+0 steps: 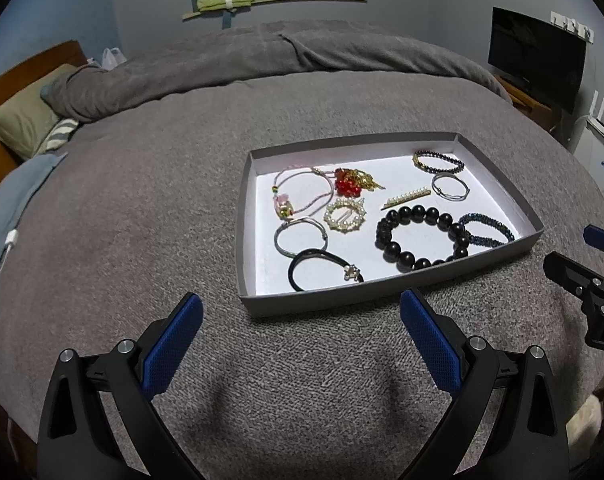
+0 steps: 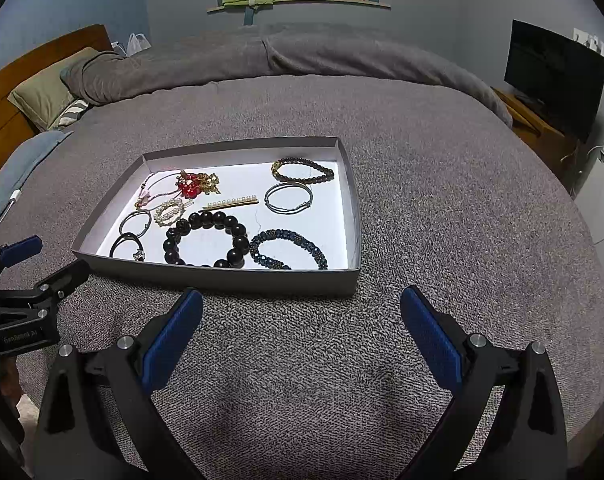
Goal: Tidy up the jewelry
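Observation:
A shallow grey tray (image 1: pixel 262 307) (image 2: pixel 222 278) with a white floor lies on the grey bed cover. In it lie several pieces of jewelry: a large black bead bracelet (image 1: pixel 422 236) (image 2: pixel 206 240), a dark blue bead bracelet (image 1: pixel 488 230) (image 2: pixel 288 248), a pearl ring brooch (image 1: pixel 345 215), a pearl hair clip (image 1: pixel 407 198) (image 2: pixel 230 202), a red and gold piece (image 1: pixel 352 181) (image 2: pixel 196 185), a black hair tie (image 1: pixel 322 270) and thin bangles. My left gripper (image 1: pixel 302 316) is open and empty, just in front of the tray. My right gripper (image 2: pixel 302 314) is open and empty too, in front of the tray's near right part.
The tray sits on a wide bed (image 1: pixel 142 220) with a rumpled duvet (image 1: pixel 262 56) behind and pillows (image 1: pixel 18 120) at far left. A TV (image 1: pixel 536 56) on a wooden stand is at right. A white cable (image 1: pixel 6 248) lies at the left edge.

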The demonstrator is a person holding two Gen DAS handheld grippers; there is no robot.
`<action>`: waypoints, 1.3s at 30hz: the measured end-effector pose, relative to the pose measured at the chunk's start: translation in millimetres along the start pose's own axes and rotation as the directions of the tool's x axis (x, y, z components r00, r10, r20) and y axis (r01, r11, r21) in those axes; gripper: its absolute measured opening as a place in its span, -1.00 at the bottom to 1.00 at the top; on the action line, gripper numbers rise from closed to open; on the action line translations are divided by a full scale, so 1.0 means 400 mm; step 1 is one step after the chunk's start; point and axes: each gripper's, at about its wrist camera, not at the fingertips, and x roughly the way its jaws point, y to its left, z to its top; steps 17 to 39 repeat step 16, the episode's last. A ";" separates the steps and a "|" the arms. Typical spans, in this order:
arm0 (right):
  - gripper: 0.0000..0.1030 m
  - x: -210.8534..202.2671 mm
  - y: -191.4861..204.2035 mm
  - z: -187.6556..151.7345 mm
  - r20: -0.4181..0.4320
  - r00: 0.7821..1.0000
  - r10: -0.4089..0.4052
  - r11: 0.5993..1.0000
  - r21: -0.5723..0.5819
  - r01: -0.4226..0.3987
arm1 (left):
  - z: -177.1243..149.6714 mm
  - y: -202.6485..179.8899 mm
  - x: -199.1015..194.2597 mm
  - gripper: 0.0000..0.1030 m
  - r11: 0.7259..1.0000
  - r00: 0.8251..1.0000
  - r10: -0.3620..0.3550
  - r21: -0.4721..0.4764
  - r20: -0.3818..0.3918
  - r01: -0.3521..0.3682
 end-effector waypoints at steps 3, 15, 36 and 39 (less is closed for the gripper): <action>0.90 0.003 0.001 -0.001 -0.001 1.000 -0.001 1.000 0.000 0.001 | 0.003 0.000 -0.004 0.90 1.000 1.000 0.001 0.013 0.027 -0.002; 0.90 0.006 -0.002 -0.006 -0.006 1.000 0.001 1.000 0.002 -0.001 | 0.004 -0.006 0.000 0.90 0.999 0.999 0.011 0.038 0.034 -0.012; 0.90 0.009 -0.003 -0.006 -0.007 1.000 -0.001 1.000 0.002 0.001 | 0.003 -0.003 0.003 0.90 0.999 1.000 0.006 0.037 0.027 -0.007; 0.90 0.009 -0.003 -0.006 -0.007 1.000 -0.001 1.000 0.002 0.001 | 0.003 -0.003 0.003 0.90 0.999 1.000 0.006 0.037 0.027 -0.007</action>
